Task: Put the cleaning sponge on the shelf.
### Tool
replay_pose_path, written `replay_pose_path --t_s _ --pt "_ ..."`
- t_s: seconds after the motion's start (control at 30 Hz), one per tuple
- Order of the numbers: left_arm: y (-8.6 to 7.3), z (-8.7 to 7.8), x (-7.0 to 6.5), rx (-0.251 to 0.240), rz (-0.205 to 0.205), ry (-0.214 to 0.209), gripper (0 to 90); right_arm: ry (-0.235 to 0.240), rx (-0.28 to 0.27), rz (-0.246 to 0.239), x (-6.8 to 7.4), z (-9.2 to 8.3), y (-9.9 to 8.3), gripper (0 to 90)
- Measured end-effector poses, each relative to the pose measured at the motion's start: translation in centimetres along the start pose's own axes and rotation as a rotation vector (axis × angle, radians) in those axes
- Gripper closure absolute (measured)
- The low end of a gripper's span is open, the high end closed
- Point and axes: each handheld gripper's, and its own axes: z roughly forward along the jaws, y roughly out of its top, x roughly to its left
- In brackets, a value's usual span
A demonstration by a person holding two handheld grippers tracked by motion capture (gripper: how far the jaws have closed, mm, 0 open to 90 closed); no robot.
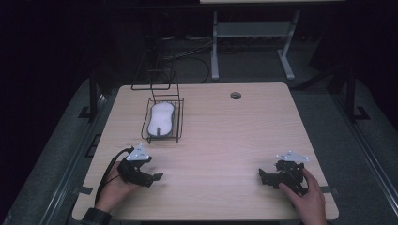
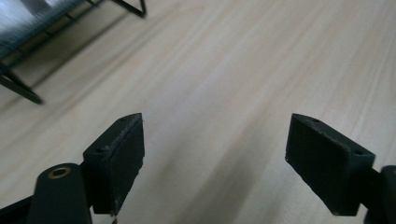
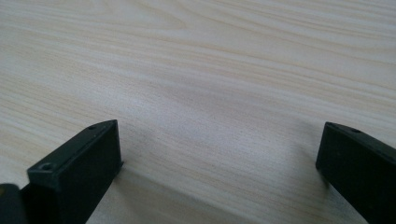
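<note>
A white oval dish lies in a black wire rack at the table's back left. My left gripper rests low over the wood near the front left, a hand's width in front of the rack, its jaws pointing right. In the left gripper view its jaws stand wide apart with only bare wood between them; the rack's corner shows at the upper left. My right gripper sits at the front right in a hand, jaws pointing left. In the right gripper view the gripper is open over bare wood.
The light wooden table has a round cable hole near its back edge. A tall wire frame rises behind the rack. A white desk frame stands on the dark floor beyond the table.
</note>
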Motion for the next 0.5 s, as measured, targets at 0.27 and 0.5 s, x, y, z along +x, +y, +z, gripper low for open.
replay_pose_path --t_s 0.27,0.5 --pt "-0.9 0.7 -0.7 0.025 0.014 0.006 13.3 0.0 0.0 0.0 0.0 0.0 0.0 0.0" --pt "-2.1 1.3 -1.1 -0.033 0.036 -0.009 12.7 0.0 0.0 0.001 0.0 0.0 0.0 0.0"
